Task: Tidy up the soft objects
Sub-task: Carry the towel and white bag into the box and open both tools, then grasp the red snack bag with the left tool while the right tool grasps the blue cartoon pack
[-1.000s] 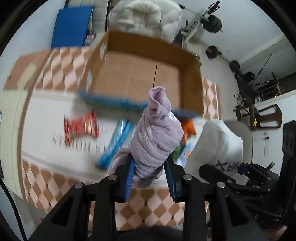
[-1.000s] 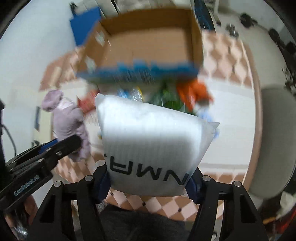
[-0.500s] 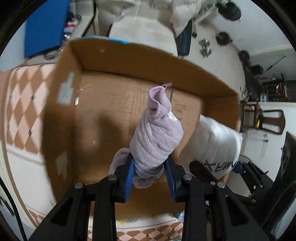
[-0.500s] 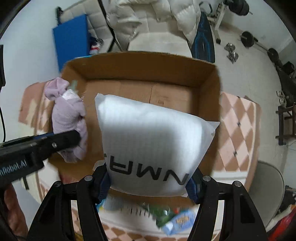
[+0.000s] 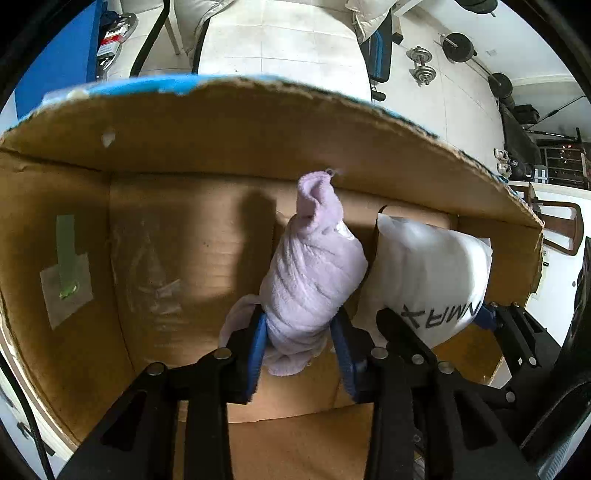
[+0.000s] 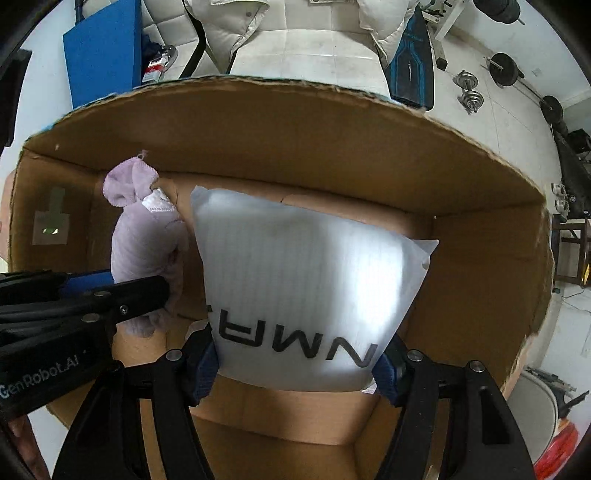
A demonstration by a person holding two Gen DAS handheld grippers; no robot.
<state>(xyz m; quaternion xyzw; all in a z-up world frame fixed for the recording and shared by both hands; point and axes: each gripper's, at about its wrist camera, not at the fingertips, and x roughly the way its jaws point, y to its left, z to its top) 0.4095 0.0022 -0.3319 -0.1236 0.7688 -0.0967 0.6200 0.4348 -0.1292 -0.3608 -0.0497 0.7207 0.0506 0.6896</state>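
- Left gripper [image 5: 301, 341] has the purple towel [image 5: 312, 273] between its blue pads [image 5: 258, 345]. Its jaws are opening a little, but the pads touch the towel on both sides.
- Right gripper [image 6: 297, 363] has the white soft pack [image 6: 306, 291] between its blue pads [image 6: 207, 363]. Its jaws are opening a little too, and the pads touch the pack.
- Both soft things are down inside the cardboard box [image 6: 288, 133], side by side. The towel is on the left and the pack is on the right.
- The towel is rolled up and stands tall, with its loose tip at the top. A bit of it hangs out below the pads.
- The pack is puffy and has black letters near its bottom edge.
- I cannot tell if the towel and the pack touch the box floor.
- Past the box, on the floor, there is a blue mat [image 6: 105, 55], a white coat [image 6: 295, 33] and some weights [image 6: 469, 92].
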